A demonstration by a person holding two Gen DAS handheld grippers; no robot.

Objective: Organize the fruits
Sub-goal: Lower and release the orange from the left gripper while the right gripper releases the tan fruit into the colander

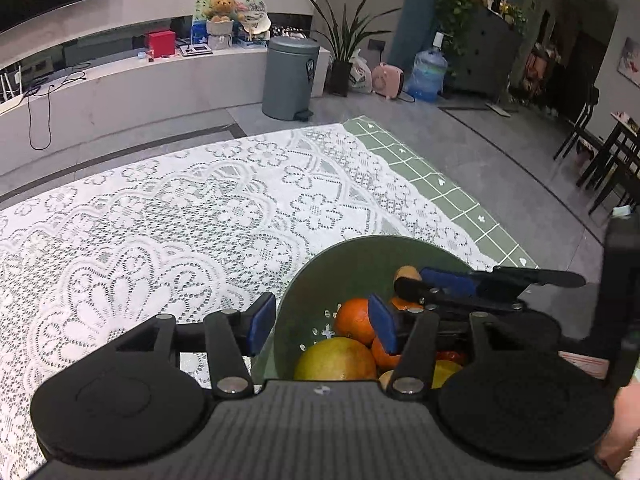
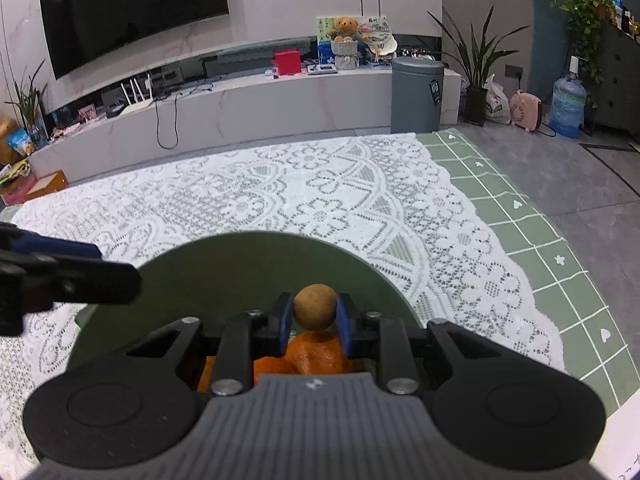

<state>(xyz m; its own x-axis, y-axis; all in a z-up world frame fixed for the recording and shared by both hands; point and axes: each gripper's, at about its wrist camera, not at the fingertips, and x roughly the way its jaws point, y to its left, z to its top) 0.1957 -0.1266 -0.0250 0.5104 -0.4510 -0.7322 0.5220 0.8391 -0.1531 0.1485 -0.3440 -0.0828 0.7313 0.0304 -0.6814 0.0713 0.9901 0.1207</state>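
A green bowl [image 1: 360, 246] stands on the lace cloth and holds oranges [image 1: 354, 320], a big yellow-green fruit [image 1: 336, 360] and something red [image 1: 452, 356]. My left gripper [image 1: 322, 326] is open and straddles the bowl's near-left wall, one pad outside and one over the oranges, pressing on nothing. My right gripper [image 2: 315, 320] is shut on a small round brown fruit [image 2: 315, 306], held above the oranges [image 2: 316, 354] inside the bowl [image 2: 224, 268]. The left wrist view shows that brown fruit [image 1: 407, 272] at the right gripper's tip. A left gripper finger [image 2: 96, 278] shows at the left edge.
The white lace cloth [image 1: 160, 220] covers the table, with a green grid mat [image 1: 460, 196] along its right side. Beyond the far edge are a grey bin [image 1: 290, 76], a low TV shelf and plants. Dark chairs [image 1: 608, 160] stand on the right. A hand [image 1: 624, 432] shows at the lower right.
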